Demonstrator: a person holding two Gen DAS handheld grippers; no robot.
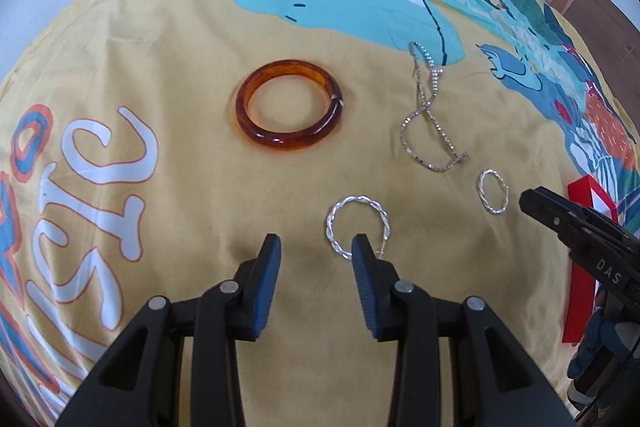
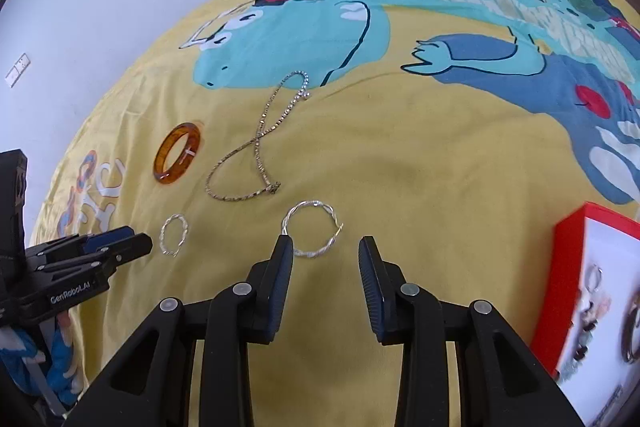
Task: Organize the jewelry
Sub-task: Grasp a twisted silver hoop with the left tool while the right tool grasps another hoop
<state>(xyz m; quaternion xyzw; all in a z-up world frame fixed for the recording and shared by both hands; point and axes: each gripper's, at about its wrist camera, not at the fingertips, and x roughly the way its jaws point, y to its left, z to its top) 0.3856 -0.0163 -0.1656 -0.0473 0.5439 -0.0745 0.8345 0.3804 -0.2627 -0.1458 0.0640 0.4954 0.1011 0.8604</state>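
Note:
Jewelry lies on a yellow printed bedspread. An amber bangle [image 1: 289,103] [image 2: 177,159], a sparkling chain necklace [image 1: 432,115] [image 2: 256,147] and two twisted silver hoop earrings are spread out. My left gripper [image 1: 316,247] is open; its right finger sits at the near edge of one hoop [image 1: 357,225] [image 2: 174,235]. My right gripper [image 2: 325,247] is open just in front of the other hoop [image 2: 314,229] [image 1: 493,191], its left fingertip touching the hoop's edge. Each gripper shows in the other's view: the right one [image 1: 532,201], the left one [image 2: 136,241].
A red jewelry box [image 2: 568,287] with a white lining holds several pieces at the right; its edge shows in the left wrist view [image 1: 580,195]. White wardrobes and a wall stand beyond the bed.

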